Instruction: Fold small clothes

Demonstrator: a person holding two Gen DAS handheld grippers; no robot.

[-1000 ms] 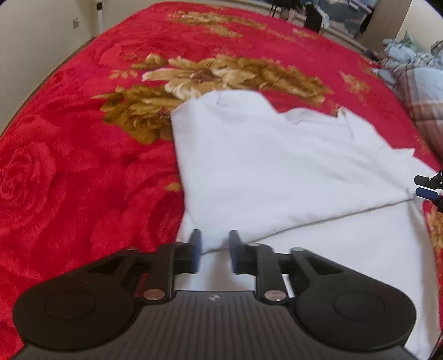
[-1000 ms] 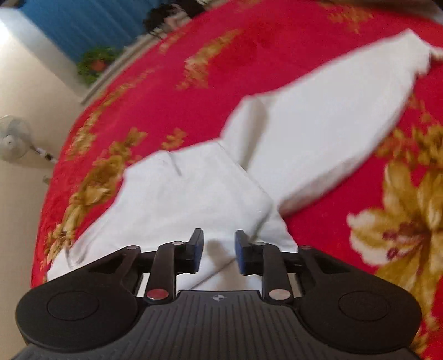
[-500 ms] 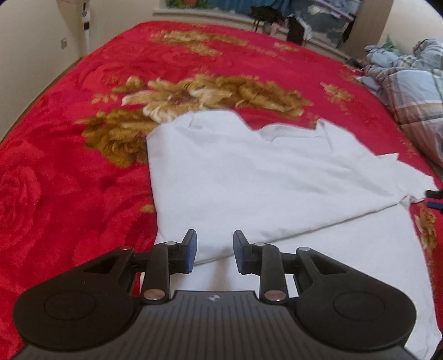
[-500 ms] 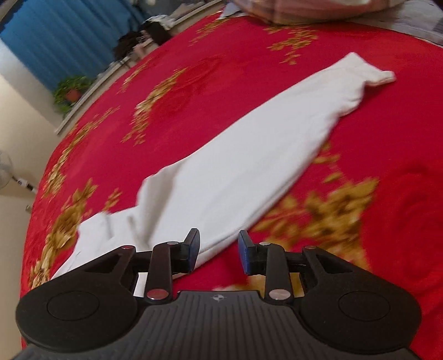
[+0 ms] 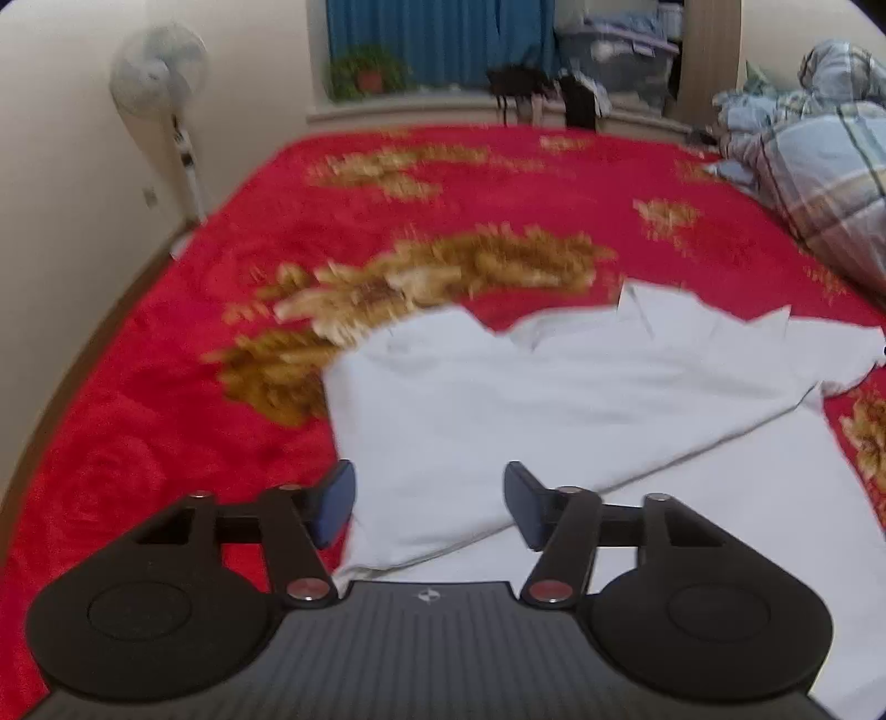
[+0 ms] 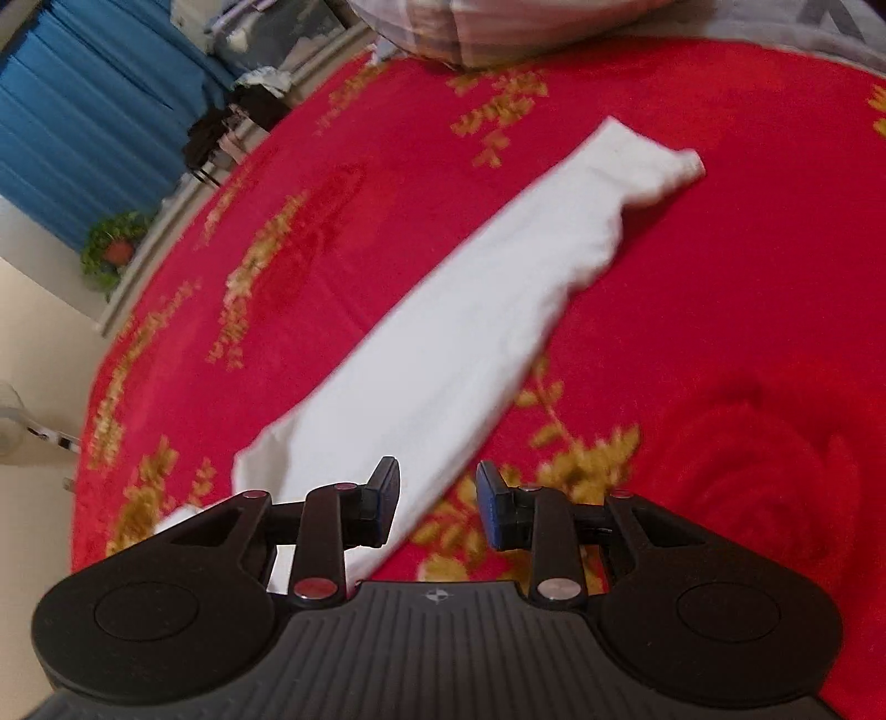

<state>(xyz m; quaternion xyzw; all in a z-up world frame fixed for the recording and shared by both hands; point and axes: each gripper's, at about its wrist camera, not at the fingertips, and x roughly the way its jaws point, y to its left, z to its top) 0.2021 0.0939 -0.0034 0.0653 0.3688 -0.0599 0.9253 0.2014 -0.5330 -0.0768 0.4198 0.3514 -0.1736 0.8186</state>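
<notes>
Both grippers are released, holding nothing: left gripper (image 5: 429, 501) hangs over the folded white shirt (image 5: 554, 399) on the red blanket (image 5: 138, 432); right gripper (image 6: 437, 501) hovers above its outstretched sleeve (image 6: 470, 332).

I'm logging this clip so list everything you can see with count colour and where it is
white garment: one, white, partly folded on the bed; its long sleeve stretches out flat
bedspread: one, red with gold flowers, under the garment
plaid bedding: one heap, blue-grey, far right of bed
standing fan: one, white, by the left wall
potted plant: one, green, on the sill
curtain: one, blue, behind the sill
left gripper: one, black, open above the garment
right gripper: one, black, open over the sleeve's near end
</notes>
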